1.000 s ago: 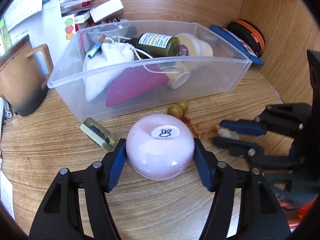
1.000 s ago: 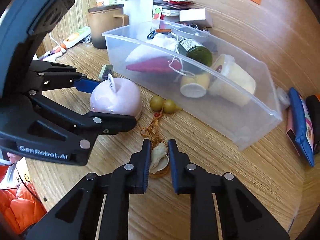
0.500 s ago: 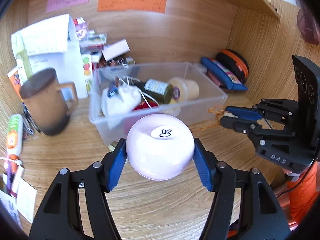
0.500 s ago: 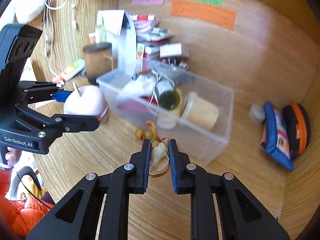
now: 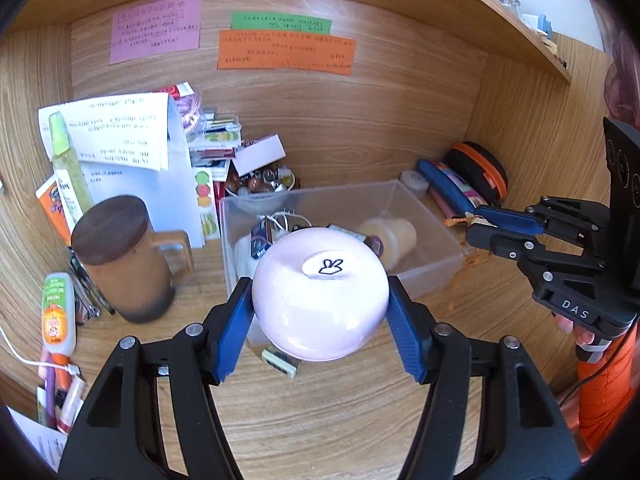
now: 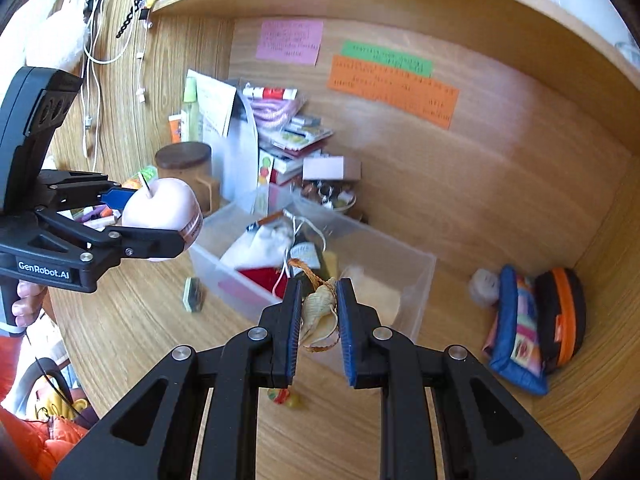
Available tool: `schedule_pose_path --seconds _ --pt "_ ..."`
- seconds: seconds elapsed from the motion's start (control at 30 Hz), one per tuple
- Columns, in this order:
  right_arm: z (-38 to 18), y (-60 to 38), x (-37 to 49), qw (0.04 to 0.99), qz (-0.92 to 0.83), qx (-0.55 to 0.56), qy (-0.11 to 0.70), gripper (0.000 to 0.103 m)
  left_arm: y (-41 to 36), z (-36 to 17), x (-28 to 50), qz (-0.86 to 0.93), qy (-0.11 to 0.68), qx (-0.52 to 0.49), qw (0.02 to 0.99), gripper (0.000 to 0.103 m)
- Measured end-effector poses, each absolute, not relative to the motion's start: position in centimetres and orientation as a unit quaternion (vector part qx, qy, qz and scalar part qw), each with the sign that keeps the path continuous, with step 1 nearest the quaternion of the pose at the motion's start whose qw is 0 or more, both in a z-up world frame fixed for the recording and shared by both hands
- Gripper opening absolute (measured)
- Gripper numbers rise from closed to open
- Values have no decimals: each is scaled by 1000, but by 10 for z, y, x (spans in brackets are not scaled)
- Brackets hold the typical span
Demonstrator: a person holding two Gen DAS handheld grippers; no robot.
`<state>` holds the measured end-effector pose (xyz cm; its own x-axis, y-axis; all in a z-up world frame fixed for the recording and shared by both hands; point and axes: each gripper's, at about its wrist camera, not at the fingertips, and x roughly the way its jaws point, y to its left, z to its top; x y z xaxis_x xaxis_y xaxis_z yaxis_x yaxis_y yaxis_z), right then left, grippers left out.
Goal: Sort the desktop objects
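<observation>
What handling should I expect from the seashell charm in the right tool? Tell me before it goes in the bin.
The seashell charm looks thin-walled, so probably brittle under a hard squeeze. Its orange cord hangs loose and may swing or snag on the clear bin. Its ridged, tapered shape could twist between the right tool's pads.

Pink apple-shaped ornament (image 5: 320, 300): off the desk (image 5: 340, 420) where it sat a second ago, now carried in the air in front of the clear bin (image 5: 424, 272), higher than half a second ago.
Left gripper (image 5: 320, 312): raised with it, well above the wood.
Seashell charm (image 6: 320, 312): lifted from the desk surface, now level with the bin's near wall; its orange cord (image 6: 308, 270) hangs free.
Right gripper (image 6: 318, 320): raised, closer to the bin.
Small green block (image 6: 193, 300): now uncovered, lying alone on the desk below the ornament.
</observation>
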<state>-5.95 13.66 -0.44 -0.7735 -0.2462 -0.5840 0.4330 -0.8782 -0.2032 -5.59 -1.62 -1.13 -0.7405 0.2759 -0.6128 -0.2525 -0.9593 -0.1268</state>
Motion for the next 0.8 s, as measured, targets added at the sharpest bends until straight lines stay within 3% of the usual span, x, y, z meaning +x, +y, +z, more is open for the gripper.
schedule_pose_path --seconds 0.8 --pt "-70 121 -151 201 -892 376 150 16 -11 -62 -154 898 -25 -412 151 64"
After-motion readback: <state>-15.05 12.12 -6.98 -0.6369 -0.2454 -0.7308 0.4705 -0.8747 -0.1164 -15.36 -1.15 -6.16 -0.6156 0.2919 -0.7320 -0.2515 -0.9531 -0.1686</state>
